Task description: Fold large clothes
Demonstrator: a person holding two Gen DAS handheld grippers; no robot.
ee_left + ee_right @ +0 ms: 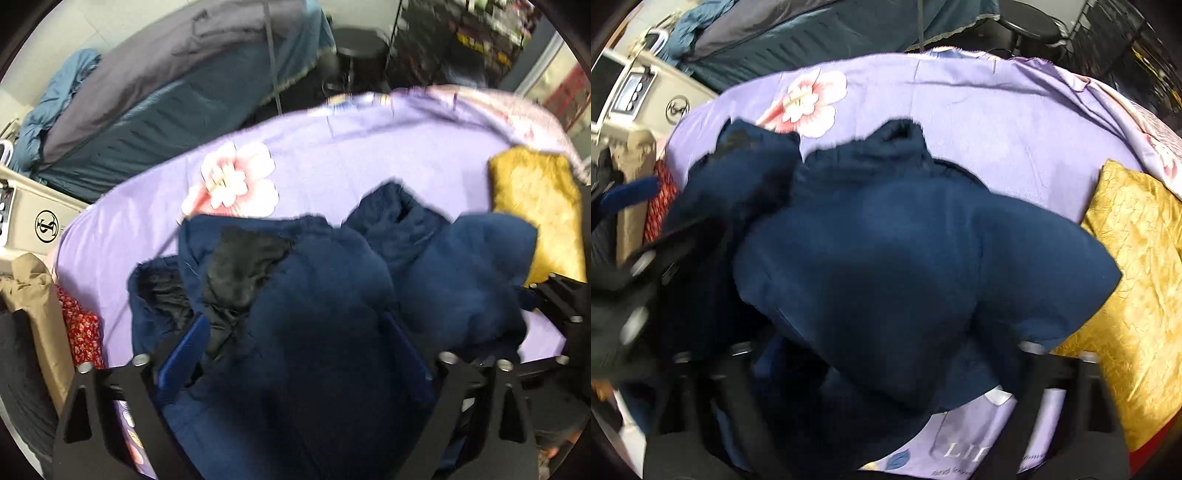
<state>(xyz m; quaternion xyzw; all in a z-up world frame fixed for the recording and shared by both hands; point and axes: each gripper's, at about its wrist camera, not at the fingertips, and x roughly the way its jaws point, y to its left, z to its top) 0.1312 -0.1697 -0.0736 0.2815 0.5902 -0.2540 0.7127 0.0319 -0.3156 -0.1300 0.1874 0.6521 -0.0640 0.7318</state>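
Note:
A large navy blue fleece garment [369, 280] lies bunched on the purple floral sheet [332, 147]; a black lining patch [243, 262] shows on its left part. My left gripper [295, 343] has its blue fingers [184, 350] spread wide, with navy cloth draped between and over them. In the right wrist view the garment [886, 251] covers my right gripper [886, 369], so its fingers are hidden. The left gripper's body [624, 295] shows blurred at the left edge there.
A gold cushion [535, 206] [1137, 277] lies at the right of the bed. Red floral cloth [81, 328] and a tan cloth [37, 295] sit at the left edge. A blue-grey covered bed [166, 92] and a black stool [362, 51] stand behind.

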